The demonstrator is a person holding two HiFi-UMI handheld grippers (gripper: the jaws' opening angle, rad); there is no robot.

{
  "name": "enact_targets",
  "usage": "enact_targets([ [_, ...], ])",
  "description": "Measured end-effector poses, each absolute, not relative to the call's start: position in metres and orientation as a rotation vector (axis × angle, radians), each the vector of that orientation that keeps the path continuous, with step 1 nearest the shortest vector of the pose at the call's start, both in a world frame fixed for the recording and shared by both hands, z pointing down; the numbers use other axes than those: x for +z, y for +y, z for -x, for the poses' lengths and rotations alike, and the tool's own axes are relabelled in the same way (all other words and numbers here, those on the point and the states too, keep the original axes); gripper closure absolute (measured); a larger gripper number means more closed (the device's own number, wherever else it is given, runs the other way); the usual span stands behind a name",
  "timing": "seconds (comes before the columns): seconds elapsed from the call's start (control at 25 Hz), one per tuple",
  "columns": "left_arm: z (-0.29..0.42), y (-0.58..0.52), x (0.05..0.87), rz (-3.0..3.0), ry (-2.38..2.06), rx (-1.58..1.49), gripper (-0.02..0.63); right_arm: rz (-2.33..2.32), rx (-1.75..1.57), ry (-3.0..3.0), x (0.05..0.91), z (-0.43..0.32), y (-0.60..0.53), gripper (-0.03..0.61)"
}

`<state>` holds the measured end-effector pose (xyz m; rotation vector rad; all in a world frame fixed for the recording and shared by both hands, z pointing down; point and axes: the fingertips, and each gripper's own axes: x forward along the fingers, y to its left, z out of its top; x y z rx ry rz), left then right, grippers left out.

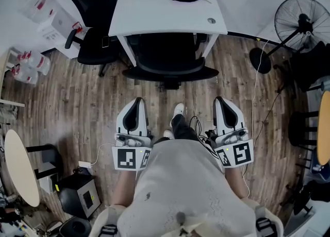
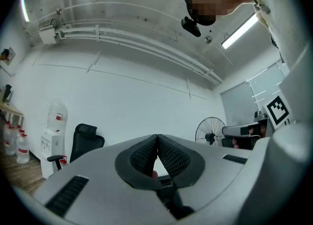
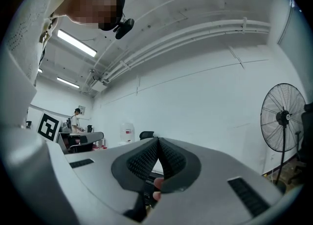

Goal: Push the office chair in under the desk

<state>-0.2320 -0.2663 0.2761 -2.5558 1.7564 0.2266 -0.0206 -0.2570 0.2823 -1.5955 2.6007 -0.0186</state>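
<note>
Hand-held grippers closed — chair facing desk

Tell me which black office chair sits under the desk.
The middle chair, its seat beneath the white desk; the other chair stands clear at the desk's left end.

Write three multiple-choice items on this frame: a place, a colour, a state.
1. Where is the black mesh office chair straight ahead of the person?
A) partly under the white rectangular desk
B) on the desk top
C) tipped on the floor
2. What colour is the desk top?
A) white
B) brown
C) black
3. How are the left hand-held gripper and right hand-held gripper?
A) both open
B) both shut, empty
C) shut on the chair
Answers: 1A, the desk's front edge overlaps it; 2A, seen from above; 3B, pads meet, nothing between.
</note>
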Motion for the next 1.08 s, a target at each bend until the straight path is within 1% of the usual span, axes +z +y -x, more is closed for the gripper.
enact_targets([
  [0.6,0.224,-0.269,0.286,2.560,1.739,0.213,0.592,1.608,-0.074,2.649,0.304,0.021,-0.254,0.571],
  [1.08,0.234,-0.279,0.298,2.564,1.762,0.192,0.592,1.611,-0.112,2.688,0.320,0.031,-0.267,0.571],
])
